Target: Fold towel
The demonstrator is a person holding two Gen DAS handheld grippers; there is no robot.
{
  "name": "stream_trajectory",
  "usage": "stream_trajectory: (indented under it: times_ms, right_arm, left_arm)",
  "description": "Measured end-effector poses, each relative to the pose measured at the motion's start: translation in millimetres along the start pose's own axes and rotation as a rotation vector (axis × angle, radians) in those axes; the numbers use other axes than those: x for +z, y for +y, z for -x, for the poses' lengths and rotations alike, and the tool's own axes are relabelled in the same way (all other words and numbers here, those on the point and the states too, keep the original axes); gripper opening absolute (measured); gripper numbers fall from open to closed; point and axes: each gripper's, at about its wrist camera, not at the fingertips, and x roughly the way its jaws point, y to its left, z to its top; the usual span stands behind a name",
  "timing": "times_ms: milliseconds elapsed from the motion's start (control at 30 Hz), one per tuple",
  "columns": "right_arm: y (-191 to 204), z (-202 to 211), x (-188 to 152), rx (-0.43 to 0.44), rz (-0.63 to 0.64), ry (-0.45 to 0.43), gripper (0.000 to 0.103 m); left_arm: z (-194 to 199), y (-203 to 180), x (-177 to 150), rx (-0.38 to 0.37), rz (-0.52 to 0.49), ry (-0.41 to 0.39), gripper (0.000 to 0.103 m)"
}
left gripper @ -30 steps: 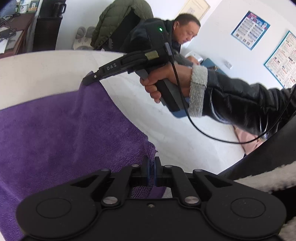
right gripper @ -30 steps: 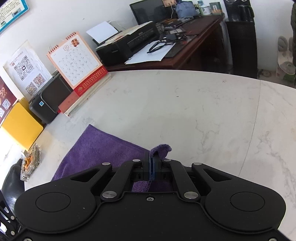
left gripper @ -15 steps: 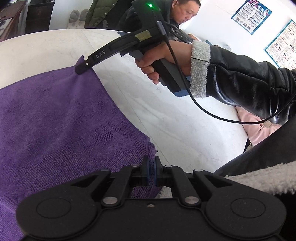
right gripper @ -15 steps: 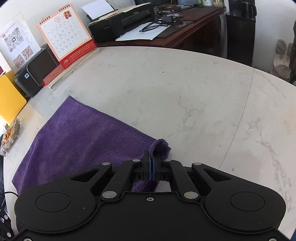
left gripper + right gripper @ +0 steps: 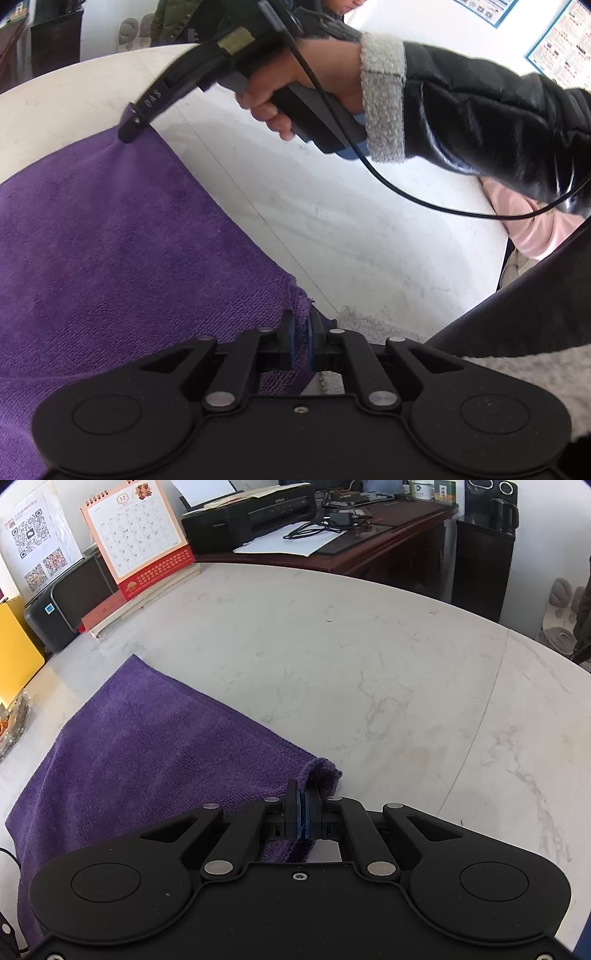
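White marble table (image 5: 369,657), purple towel (image 5: 147,746) spread on it.

The pale, grey-veined top curves round at its far edge, with a thin seam line crossing the slab on the right. The towel lies flat over the near-left part, in the left wrist view too (image 5: 110,240), its far corner reaching toward the table's left rim. Along that rim stand a desk calendar (image 5: 136,539) with a red base, on flat books, and a black box (image 5: 70,602) just beside it.
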Motion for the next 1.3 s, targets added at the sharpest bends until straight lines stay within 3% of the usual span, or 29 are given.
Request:
stream_trajectory:
  times_ms: [167, 367, 500, 567, 767, 900, 1000, 1133, 1233, 1300]
  right_arm:
    - [-0.1, -0.4, -0.9, -0.005, 0.002, -0.007, 0.002]
    - [2.9, -2.0, -0.4, -0.022, 0.006, -0.016, 0.002]
    - [5.7, -3.8, 1.5, -0.042, -0.005, -0.019, 0.002]
    - [7.3, -4.2, 1.5, -0.052, -0.013, -0.022, 0.003]
    - [7.3, 18.4, -2.3, -0.073, -0.035, -0.085, 0.02]
    - [11.8, 62.1, -13.1, -0.155, -0.026, -0.159, 0.02]
    - [35.4, 98.7, -32.2, -0.145, 0.004, -0.194, 0.02]
    - [101.9, 114.6, -87.0, -0.058, 0.156, -0.063, 0.02]
    - [133.0, 103.9, -111.0, -0.033, 0.242, 0.02, 0.02]
    - [149.4, 90.8, -121.1, -0.035, 0.295, 0.072, 0.02]
  left_arm:
    - [-13.4, -4.6, -4.0, -0.026, -0.001, 0.021, 0.009]
    - [-11.9, -9.9, -7.8, -0.06, 0.036, -0.012, 0.011]
    - [-13.1, -19.6, -13.0, -0.095, 0.024, -0.018, 0.02]
    - [-15.1, -25.1, -18.1, -0.104, 0.017, -0.01, 0.02]
    - [5.6, -36.5, -33.6, -0.118, -0.001, -0.043, 0.02]
    - [40.5, -28.9, -49.1, -0.009, 0.014, -0.088, 0.021]
    - [65.1, -12.4, -61.6, 0.086, 0.084, -0.132, 0.021]
    - [94.0, 19.6, -80.0, 0.205, 0.186, -0.172, 0.021]
    - [97.7, 37.3, -89.1, 0.273, 0.172, -0.14, 0.02]
    - [100.1, 43.7, -92.2, 0.276, 0.118, -0.112, 0.02]
